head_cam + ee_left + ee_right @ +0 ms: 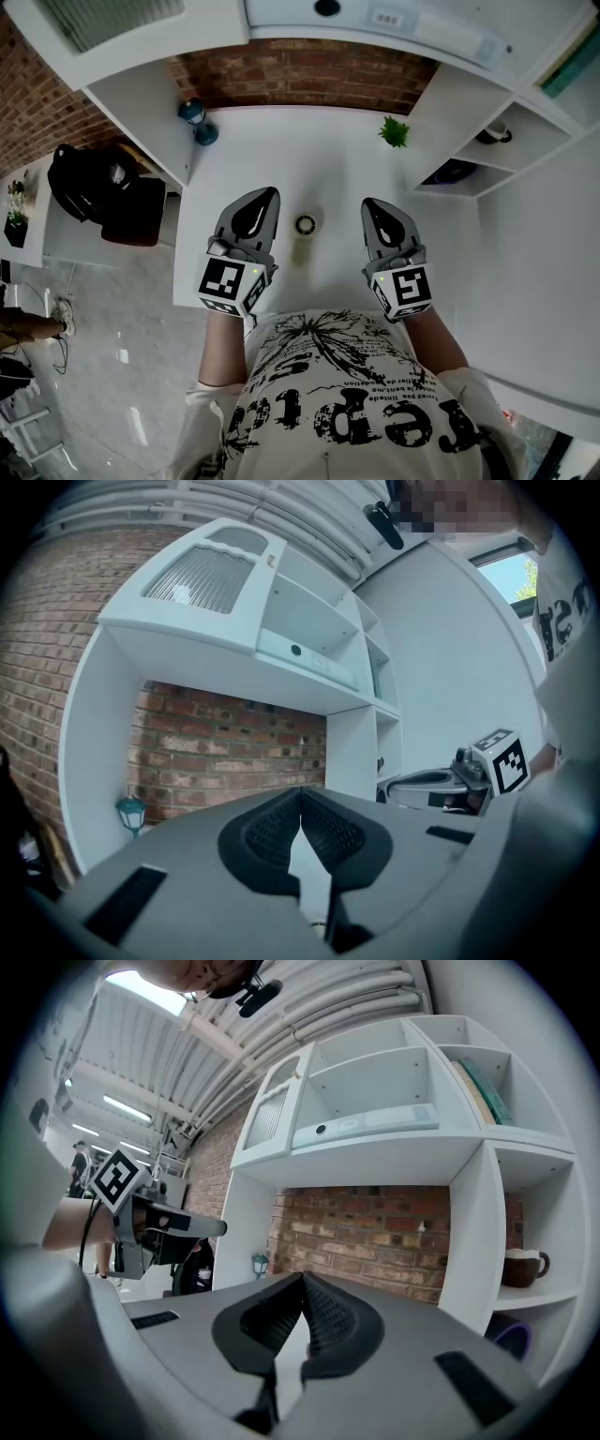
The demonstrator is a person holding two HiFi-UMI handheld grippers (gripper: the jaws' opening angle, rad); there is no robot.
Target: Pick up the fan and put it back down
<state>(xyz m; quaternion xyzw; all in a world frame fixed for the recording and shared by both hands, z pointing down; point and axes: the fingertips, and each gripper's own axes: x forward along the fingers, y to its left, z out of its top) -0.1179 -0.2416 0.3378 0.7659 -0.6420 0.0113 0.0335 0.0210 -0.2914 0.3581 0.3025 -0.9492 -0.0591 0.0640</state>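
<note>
1. White desk [328,169] fills the middle of the head view. It is set inside a white shelving unit [131,94] with a red brick wall [300,75] behind it. Glossy grey floor [122,375] shows to the left of the desk.
2. Farthest left, off the desk, a black bag [89,178] rests on a low white side table [61,239].
3. At the desk's back left corner stands a small teal lantern [197,122], close to the shelving's side panel. The left gripper view shows it against the brick too [131,813].
4. The left gripper [270,195] is held level over the near part of the desk, just left of the fan and apart from it. In its own view [301,799] the jaws are pressed together, the ribbed pads [272,832] meet at the tip, and nothing sits between them.
5. The fan [301,246], a small pale thing with a dark ring at its far end, sits on the desk between the two grippers. Neither gripper touches it.
6. The right gripper [368,204] is held level just right of the fan, also clear of it. Its own view [303,1283] shows the jaws closed tip to tip and gripping nothing.
7. A small green plant [394,133] stands at the desk's back right.
8. On the right-hand shelves sit a cup [494,134], seen also in the right gripper view [525,1267], and below it a dark bowl [455,172].
</note>
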